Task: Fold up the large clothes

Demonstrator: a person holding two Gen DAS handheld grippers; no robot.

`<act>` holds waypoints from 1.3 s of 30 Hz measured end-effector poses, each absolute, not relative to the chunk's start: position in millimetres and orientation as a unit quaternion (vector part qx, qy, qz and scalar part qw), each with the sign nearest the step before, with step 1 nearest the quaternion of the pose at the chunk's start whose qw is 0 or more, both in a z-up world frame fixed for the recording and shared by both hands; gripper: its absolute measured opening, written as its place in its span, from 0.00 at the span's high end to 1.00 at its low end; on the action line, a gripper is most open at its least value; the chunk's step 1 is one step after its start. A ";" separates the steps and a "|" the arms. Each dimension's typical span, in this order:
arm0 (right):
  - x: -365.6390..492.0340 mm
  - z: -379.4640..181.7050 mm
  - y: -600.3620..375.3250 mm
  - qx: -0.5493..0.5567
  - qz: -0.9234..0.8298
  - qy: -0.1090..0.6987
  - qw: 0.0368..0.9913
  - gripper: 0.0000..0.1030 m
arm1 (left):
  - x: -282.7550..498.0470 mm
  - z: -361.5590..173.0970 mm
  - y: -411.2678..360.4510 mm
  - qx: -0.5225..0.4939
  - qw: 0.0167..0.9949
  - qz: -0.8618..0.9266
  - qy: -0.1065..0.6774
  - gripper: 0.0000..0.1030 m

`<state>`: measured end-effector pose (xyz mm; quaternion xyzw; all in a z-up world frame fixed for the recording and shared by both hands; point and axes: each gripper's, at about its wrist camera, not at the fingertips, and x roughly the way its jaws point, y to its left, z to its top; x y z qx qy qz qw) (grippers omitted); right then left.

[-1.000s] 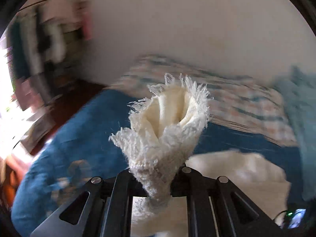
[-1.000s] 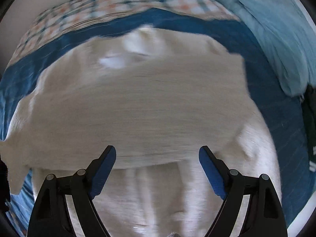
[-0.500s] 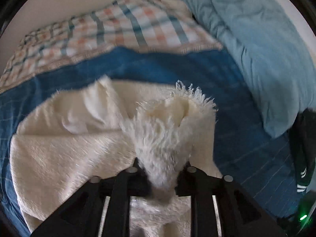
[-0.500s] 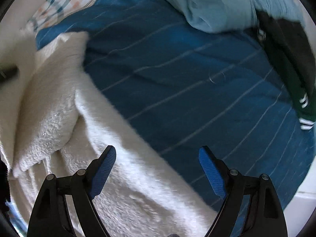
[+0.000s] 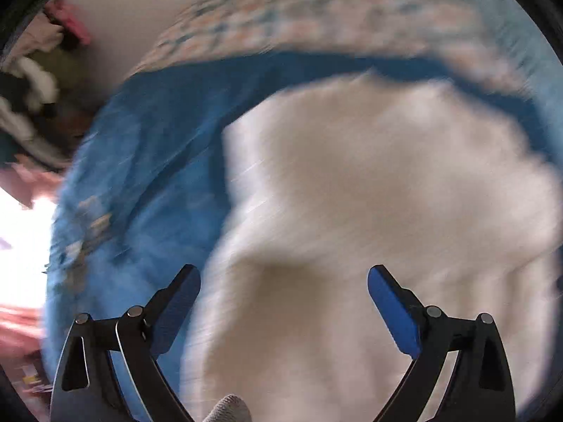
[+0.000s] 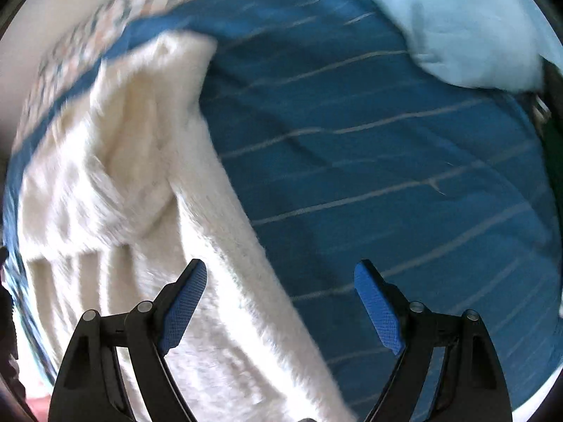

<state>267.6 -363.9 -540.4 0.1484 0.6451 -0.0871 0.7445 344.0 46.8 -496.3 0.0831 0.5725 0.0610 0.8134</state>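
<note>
Blue bedding [image 5: 147, 183] fills my left view: my left gripper [image 5: 283, 302] now gapes wide, having dropped the fleecy cream garment [image 5: 369, 193], so that fold is laid mid-bed. Right view: my right gripper [image 6: 279, 299], still wide and empty, hovers over the garment's right edge.

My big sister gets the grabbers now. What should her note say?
Left gripper: jaws open, holding nothing, above the fluffy cream garment.
Right gripper: jaws open, holding nothing, over the garment's right edge and the blue striped bedsheet.
The garment lies on the sheet with one part folded over on top; a light blue quilt is bunched at the far right.
Done: one fold laid down. The left view is blurred, so I cannot tell how neat it is.
Left: probably more folds, then tidy the edges.
</note>
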 end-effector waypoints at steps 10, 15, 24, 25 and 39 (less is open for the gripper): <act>339.1 -569.1 -336.4 0.121 -0.002 0.651 0.750 0.18 | 377.6 -556.1 87.7 0.084 0.799 0.103 0.587 0.06; 368.9 -582.9 -322.0 0.136 -0.007 0.666 0.733 0.71 | 406.9 -579.5 81.0 0.104 0.783 0.124 0.601 0.00; 358.3 -595.3 -383.6 0.289 -0.082 0.663 0.686 0.63 | 401.9 -576.9 101.3 0.062 0.784 0.098 0.609 0.00; 360.8 -588.6 -381.3 0.270 -0.086 0.673 0.683 0.50 | 399.9 -574.1 104.2 0.050 0.785 0.092 0.611 0.00; 320.6 -585.3 -361.1 0.264 -0.032 0.688 0.675 0.92 | 380.1 -551.6 97.3 -0.004 0.802 -0.002 0.598 0.95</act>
